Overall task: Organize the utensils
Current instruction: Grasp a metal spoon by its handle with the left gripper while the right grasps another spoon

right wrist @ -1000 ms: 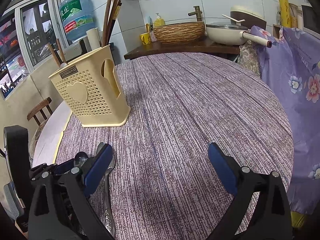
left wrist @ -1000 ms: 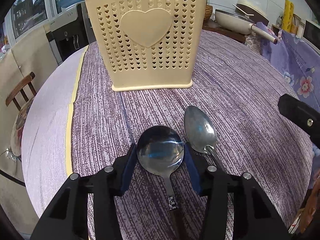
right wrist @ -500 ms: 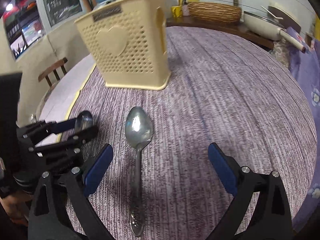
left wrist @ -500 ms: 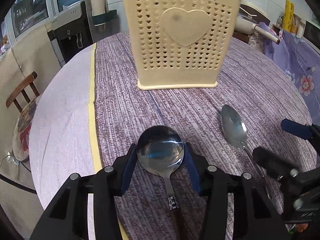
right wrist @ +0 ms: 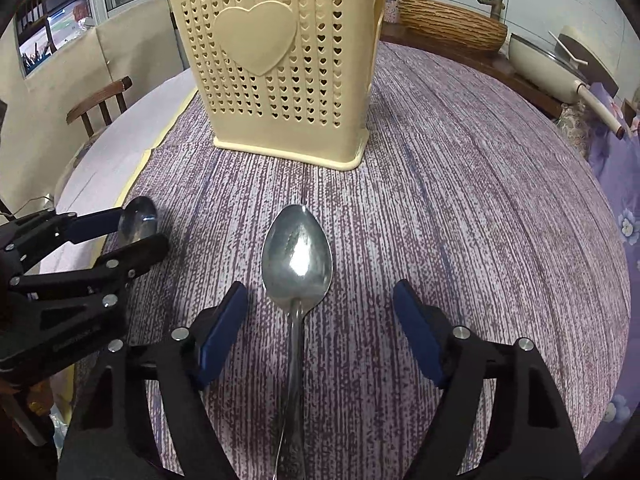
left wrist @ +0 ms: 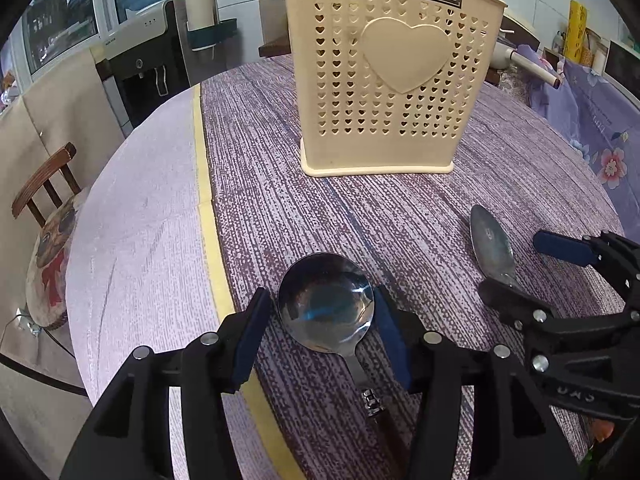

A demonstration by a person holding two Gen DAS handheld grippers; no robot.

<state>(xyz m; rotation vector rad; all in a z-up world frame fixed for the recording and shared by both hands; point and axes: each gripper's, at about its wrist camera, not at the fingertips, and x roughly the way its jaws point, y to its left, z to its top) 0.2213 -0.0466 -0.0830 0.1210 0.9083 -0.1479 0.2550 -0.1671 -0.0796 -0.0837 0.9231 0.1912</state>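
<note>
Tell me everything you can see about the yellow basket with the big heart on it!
The basket is a tall, cream-yellow holder that looks like plastic. Its front wall has rows of tiny heart-shaped holes around one big raised heart, a dark "JIANHAO" label near the rim, and a wider lip around the bottom. It stands upright on the purple striped tablecloth, beyond both spoons and touching neither. A side wall has a handle slot. Brown stick tips poke above its rim; the inside is hidden.

Two steel spoons, one round-bowled ladle spoon (left wrist: pixel 326 306) and one oval tablespoon (right wrist: pixel 297 258), one cream plastic utensil basket with heart holes (left wrist: pixel 394 92), two black grippers with blue pads, left (left wrist: pixel 324 340) and right (right wrist: pixel 320 334), one wooden chair (left wrist: pixel 44 184), one cream pan (right wrist: pixel 560 68), one woven basket (right wrist: pixel 450 26)
</note>
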